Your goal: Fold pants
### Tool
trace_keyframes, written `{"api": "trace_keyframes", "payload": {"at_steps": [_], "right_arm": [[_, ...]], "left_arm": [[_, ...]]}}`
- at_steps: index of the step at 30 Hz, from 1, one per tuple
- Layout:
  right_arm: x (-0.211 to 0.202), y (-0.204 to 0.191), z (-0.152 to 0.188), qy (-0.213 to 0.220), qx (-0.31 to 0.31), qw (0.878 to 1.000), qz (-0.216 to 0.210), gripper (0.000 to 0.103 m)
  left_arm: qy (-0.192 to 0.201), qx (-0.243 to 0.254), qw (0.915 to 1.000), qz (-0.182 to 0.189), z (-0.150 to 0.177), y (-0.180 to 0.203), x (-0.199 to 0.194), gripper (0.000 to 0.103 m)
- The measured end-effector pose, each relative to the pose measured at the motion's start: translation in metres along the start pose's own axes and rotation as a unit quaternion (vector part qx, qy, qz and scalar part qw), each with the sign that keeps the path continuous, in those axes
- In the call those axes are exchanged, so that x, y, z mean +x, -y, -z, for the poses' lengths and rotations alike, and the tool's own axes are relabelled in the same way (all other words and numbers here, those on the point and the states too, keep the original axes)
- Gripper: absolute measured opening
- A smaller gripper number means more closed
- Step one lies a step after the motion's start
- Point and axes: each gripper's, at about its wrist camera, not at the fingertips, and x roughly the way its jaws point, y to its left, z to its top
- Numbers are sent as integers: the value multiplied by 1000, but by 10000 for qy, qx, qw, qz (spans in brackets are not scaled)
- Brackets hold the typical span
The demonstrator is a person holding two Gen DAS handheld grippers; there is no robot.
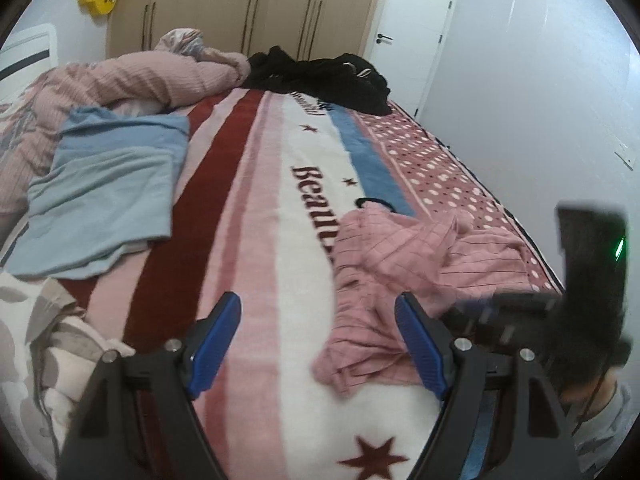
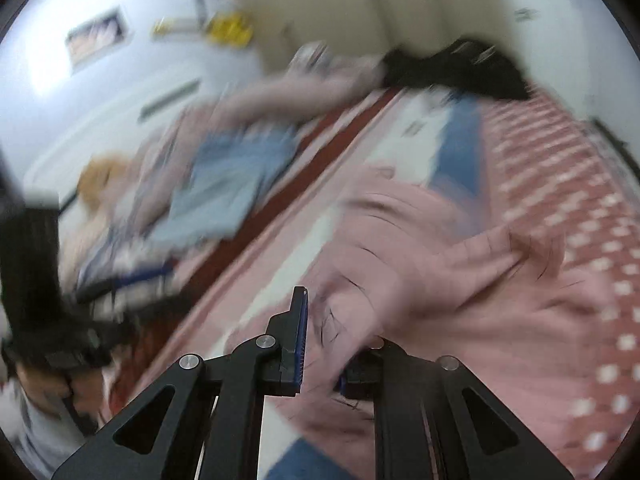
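Observation:
The pink checked pants (image 1: 420, 264) lie crumpled on the right side of the striped bed blanket (image 1: 256, 208). My left gripper (image 1: 320, 344) is open and empty, hovering above the blanket just left of the pants' near edge. My right gripper (image 2: 324, 344) is shut on the pink pants (image 2: 440, 272), with cloth bunched between its blue pads (image 2: 301, 336); the right view is blurred by motion. The right gripper also shows in the left wrist view (image 1: 520, 312), dark and blurred at the pants' right edge.
A folded light blue garment (image 1: 104, 196) lies at the left of the bed. A pink quilt (image 1: 132, 76) and a heap of black clothes (image 1: 328, 76) lie at the far end. Wardrobes (image 1: 248, 4) and a white door (image 1: 412, 28) stand behind.

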Motion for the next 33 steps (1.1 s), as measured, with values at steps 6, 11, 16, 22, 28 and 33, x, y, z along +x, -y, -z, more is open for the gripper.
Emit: {"api": "trace_keyframes", "payload": {"at_steps": [6,11,16,22,28,33], "right_arm": [[13,2,16,-312,-54,9995,-52,25],[-53,14,19,267,19,9996,101,46],[-105,46,42,511,225,9948,849,52],[-114,80,75,390,568,9938,874,53],[-107,88,81,413,580,9944,776,54],[-105,97,82,496,694,9941,672,54]], "left_arm": [[-119,-136,9998,22,2,-9,11,77],[-195,23,9997,133,-6,12,23,78],[-189,494,9985,142,-25,54,51,78],[-243,741,9965,311,-58,77,93,64],[-784,1384,9862,458,-47,91,111,36],[-915,1674,9813,258,-31,91,110,36]]}}
